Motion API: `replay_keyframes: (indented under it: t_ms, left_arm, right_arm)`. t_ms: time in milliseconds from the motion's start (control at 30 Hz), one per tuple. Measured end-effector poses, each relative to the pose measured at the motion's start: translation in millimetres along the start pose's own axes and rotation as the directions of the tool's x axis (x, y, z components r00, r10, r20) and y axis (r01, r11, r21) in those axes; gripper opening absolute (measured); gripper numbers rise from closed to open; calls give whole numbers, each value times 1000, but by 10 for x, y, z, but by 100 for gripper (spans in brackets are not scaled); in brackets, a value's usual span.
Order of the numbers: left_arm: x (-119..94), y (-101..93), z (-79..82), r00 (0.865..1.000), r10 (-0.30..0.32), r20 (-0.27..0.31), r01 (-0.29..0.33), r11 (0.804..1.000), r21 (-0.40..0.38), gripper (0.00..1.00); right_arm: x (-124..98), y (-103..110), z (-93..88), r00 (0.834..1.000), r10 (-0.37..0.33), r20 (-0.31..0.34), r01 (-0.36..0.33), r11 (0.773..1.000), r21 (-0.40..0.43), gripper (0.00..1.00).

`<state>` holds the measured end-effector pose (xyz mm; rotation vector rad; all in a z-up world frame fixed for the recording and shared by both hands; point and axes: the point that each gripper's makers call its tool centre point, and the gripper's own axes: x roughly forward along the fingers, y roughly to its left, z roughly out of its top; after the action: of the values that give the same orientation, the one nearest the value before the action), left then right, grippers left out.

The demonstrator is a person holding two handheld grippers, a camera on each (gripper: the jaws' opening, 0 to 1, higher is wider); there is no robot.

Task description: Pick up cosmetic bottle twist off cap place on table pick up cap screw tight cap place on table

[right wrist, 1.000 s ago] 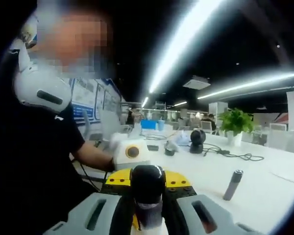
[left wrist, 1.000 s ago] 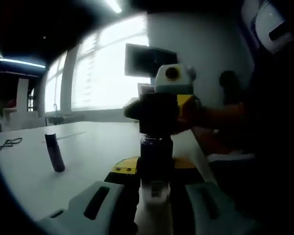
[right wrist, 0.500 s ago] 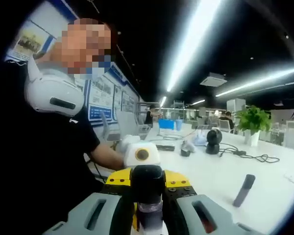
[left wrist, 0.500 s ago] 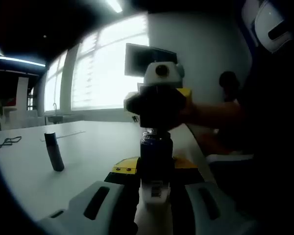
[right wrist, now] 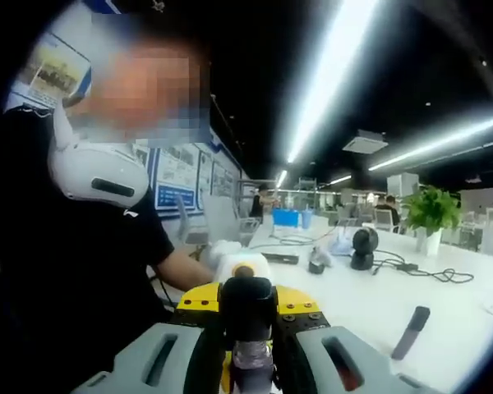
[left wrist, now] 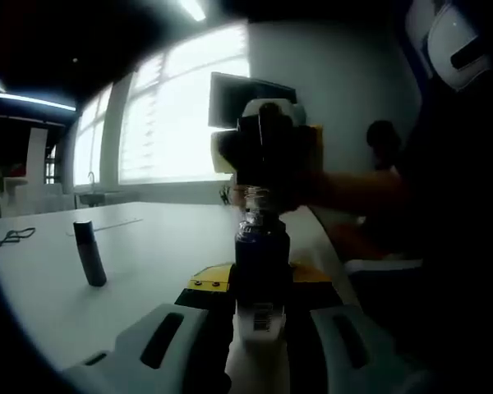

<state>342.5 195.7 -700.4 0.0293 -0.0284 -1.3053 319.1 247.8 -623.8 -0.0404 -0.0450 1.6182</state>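
Note:
A dark cosmetic bottle (left wrist: 261, 258) with a white barcode label stands upright between the jaws of my left gripper (left wrist: 259, 328), which is shut on it. Its bare threaded neck (left wrist: 259, 203) shows above the dark body. Just over the neck, my right gripper (left wrist: 267, 156) comes in from the right, shut on the black cap (left wrist: 263, 135). In the right gripper view the cap (right wrist: 246, 305) sits between the jaws of my right gripper (right wrist: 246, 332), the neck (right wrist: 251, 357) is below it, and the left gripper (right wrist: 241, 269) faces me behind it.
A white table (left wrist: 148, 246) spreads out to the left with a second dark tube (left wrist: 89, 254) standing on it, which also appears as the tube (right wrist: 411, 332) in the right gripper view. A person in a dark shirt (right wrist: 74, 271) stands close. Cables, a small camera and a plant (right wrist: 431, 213) lie farther off.
My right gripper has turned about the bottle's top and risen a little with the cap. The bottle's threaded neck, covered before, now shows. The left gripper and bottle held still.

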Motion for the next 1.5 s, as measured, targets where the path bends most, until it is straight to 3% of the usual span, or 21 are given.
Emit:
replay_keyframes:
  t_ms: [567,667,1000,1500]
  left_arm:
    - [-9,-10,-4,1000,7,2,-7,1000,9,13]
    - [-11,-2,-4,1000,14,0,-14,1000,10,13]
    - [-1,33,-5,999,40,-8,-40,999,5,13]
    - [44,176,-12,992,120,-29,-119,993,26,12]
  right_arm:
    - [-143,-97,63,993,-108,45,106,993,45,16]
    - [-174,-136,64,988,-146,52,141,986,91,16]
    - [-264,-190,126,973,-218,74,214,975,55,16]
    - [-449,-457,118,913,-399,80,396,917,57,16]
